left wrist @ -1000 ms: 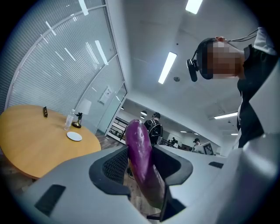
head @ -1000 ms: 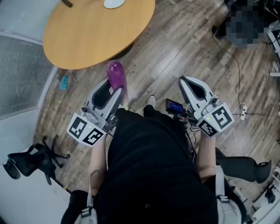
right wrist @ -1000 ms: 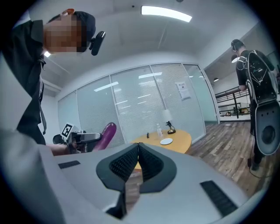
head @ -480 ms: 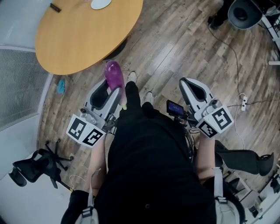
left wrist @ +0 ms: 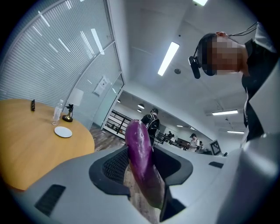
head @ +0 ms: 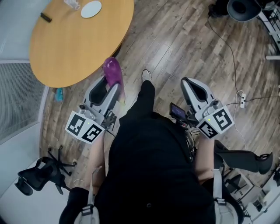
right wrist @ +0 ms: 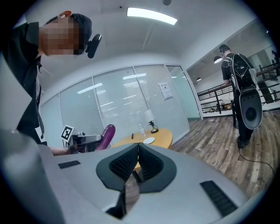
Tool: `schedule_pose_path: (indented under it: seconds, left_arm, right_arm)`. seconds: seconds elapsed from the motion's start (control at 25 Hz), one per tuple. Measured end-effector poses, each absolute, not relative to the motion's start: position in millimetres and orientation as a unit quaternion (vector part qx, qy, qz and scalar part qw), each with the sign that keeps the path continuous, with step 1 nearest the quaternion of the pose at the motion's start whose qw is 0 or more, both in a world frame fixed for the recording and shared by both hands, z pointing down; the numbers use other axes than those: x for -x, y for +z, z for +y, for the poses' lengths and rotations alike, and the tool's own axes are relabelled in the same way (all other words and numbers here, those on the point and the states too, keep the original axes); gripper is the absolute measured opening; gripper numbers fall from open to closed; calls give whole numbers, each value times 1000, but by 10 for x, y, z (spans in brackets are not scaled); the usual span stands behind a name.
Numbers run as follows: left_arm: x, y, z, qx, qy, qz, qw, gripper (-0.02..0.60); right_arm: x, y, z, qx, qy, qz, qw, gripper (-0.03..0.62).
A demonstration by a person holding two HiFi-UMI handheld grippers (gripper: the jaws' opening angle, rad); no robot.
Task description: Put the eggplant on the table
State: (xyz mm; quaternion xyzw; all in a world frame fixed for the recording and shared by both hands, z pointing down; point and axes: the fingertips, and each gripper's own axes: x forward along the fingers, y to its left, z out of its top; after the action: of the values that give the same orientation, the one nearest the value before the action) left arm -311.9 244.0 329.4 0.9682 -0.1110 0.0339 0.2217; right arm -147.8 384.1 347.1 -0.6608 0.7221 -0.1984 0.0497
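A purple eggplant (head: 113,72) sticks out forward from my left gripper (head: 110,85), which is shut on its lower part. In the left gripper view the eggplant (left wrist: 141,162) stands between the two dark pads of the left gripper (left wrist: 141,154) and tilts up. It hangs over the wood floor, just short of the round wooden table (head: 78,41) and its near edge. My right gripper (head: 190,83) is held level at the right, apart from the table. Its pads meet with nothing between them in the right gripper view (right wrist: 138,146), where the eggplant (right wrist: 106,135) and the table (right wrist: 158,139) also show.
On the table's far side lie a white plate (head: 91,8), a clear bottle (head: 72,3) and a small dark object (head: 45,17). A black office chair (head: 35,173) stands at the lower left. Cables (head: 238,94) run over the floor at the right. A glass wall with blinds lies left.
Both grippers and the person have moved toward the table, whose near edge now lies closer to the eggplant. One leg has stepped forward. The grip on the eggplant is unchanged.
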Motion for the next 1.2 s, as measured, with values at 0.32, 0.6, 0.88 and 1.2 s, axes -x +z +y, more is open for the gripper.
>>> schedule_pose_path:
  seconds: [0.32, 0.6, 0.88, 1.2]
  left_arm:
    - [2234, 3435, 1899, -968, 53, -83, 232, 195]
    - [1500, 3396, 1471, -969, 52, -48, 238, 194]
    - [965, 3298, 1046, -973, 41, -30, 227, 193]
    - [743, 3265, 771, -973, 49, -27, 226, 194]
  right_arm:
    - [778, 3395, 3455, 681, -196, 704, 44, 17]
    - [209, 3269, 3069, 700, -185, 689, 41, 17]
    - [-230, 3212, 2661, 710, -176, 681, 40, 17]
    - [-452, 3229, 2427, 714, -185, 674, 49, 17]
